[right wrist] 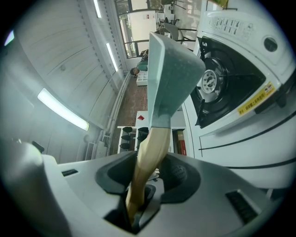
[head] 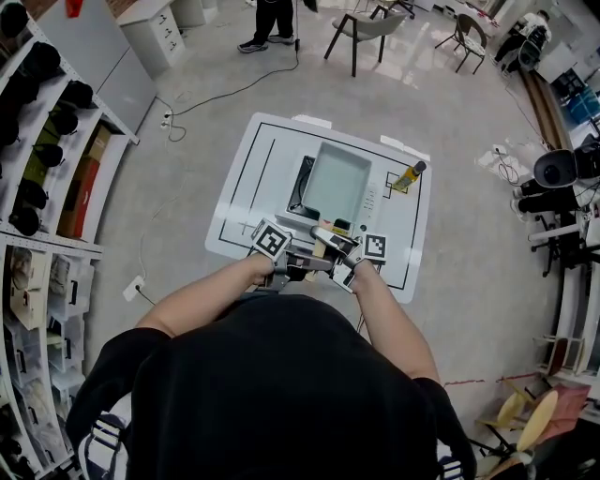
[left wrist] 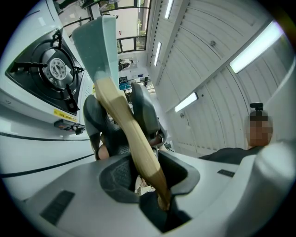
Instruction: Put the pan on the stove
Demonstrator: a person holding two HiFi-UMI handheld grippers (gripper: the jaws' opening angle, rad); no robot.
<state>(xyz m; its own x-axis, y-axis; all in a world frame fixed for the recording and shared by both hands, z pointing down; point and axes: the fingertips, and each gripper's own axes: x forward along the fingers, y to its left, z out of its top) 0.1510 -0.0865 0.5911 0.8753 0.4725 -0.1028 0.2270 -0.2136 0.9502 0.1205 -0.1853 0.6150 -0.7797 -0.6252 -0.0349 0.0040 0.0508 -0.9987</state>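
Note:
A pale green rectangular pan (head: 336, 183) with a tan wooden handle (head: 323, 247) hangs over the white stove (head: 281, 173), hiding most of it. One black burner (head: 304, 184) shows at the pan's left. My left gripper (head: 305, 264) and right gripper (head: 339, 269) sit side by side at the table's near edge, both shut on the handle. In the left gripper view the handle (left wrist: 134, 139) runs between my left gripper's (left wrist: 138, 171) jaws up to the pan (left wrist: 97, 46), with the burner (left wrist: 55, 69) beyond. The right gripper view shows my right gripper (right wrist: 148, 178) clamping the handle (right wrist: 148, 157) under the pan (right wrist: 173, 69).
The stove stands on a white table (head: 248, 159) marked with black lines. A yellow bottle (head: 408, 176) lies at the stove's right. Shelves (head: 47, 141) with dark goods line the left wall. Chairs (head: 361, 28) and a standing person (head: 272, 23) are far off; a cable (head: 234, 89) crosses the floor.

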